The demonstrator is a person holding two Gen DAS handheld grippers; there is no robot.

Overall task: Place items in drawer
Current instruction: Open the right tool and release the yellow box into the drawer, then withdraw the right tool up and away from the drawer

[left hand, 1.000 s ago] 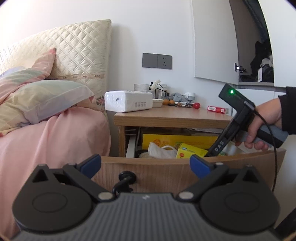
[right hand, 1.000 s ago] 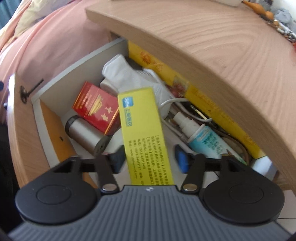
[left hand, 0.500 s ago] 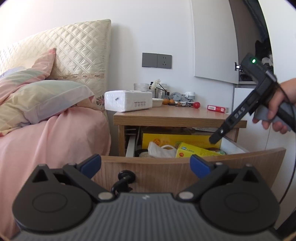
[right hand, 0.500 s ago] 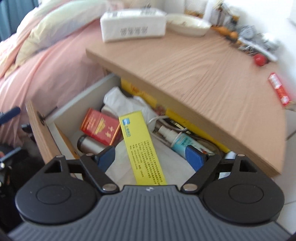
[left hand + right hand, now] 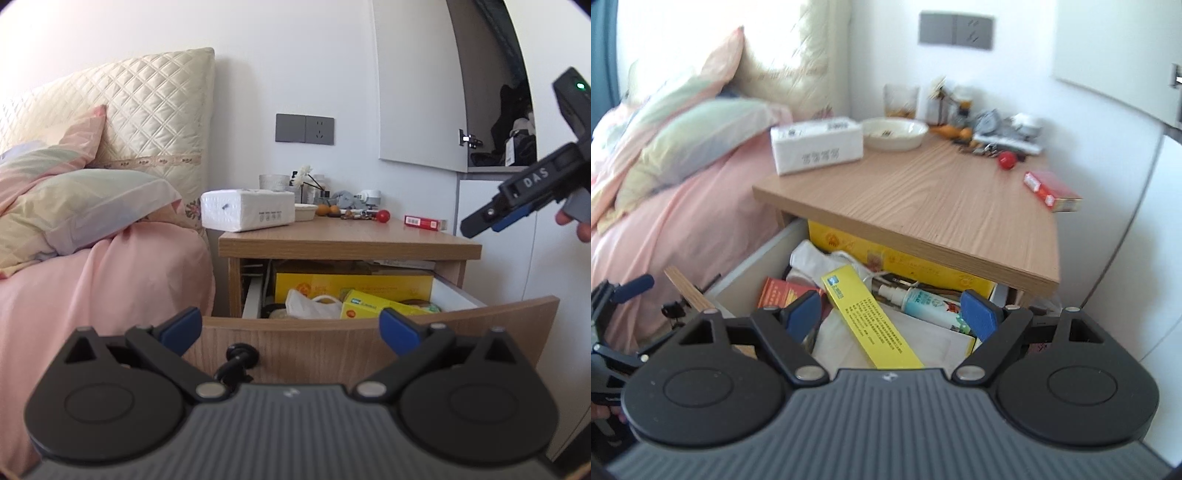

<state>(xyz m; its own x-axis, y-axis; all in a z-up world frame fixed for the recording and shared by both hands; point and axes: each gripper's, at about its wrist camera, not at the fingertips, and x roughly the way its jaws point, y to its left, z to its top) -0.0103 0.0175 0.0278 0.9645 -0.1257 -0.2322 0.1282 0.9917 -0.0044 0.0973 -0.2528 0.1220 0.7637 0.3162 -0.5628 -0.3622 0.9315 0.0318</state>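
The nightstand drawer (image 5: 369, 343) stands pulled out and holds a yellow box (image 5: 868, 317), a red box (image 5: 779, 293), a spray bottle (image 5: 919, 297), a white cloth (image 5: 816, 260) and a long yellow carton (image 5: 905, 267) at the back. My right gripper (image 5: 890, 312) is open and empty, raised above the drawer; it also shows in the left wrist view (image 5: 491, 221) at the right. My left gripper (image 5: 290, 326) is open and empty just in front of the drawer front, near its black knob (image 5: 240, 356). A red box (image 5: 1052, 190) lies on the nightstand top (image 5: 942, 206).
On the nightstand top stand a white tissue pack (image 5: 816, 149), a white dish (image 5: 895, 133), a red ball (image 5: 1006, 160), a glass (image 5: 901, 99) and small clutter at the back. The bed with pink cover (image 5: 92, 280) lies left. A white cabinet (image 5: 498, 236) stands right.
My right gripper opened, let go of the yellow box in the drawer, and rose up and back out of the drawer. My left gripper has not moved.
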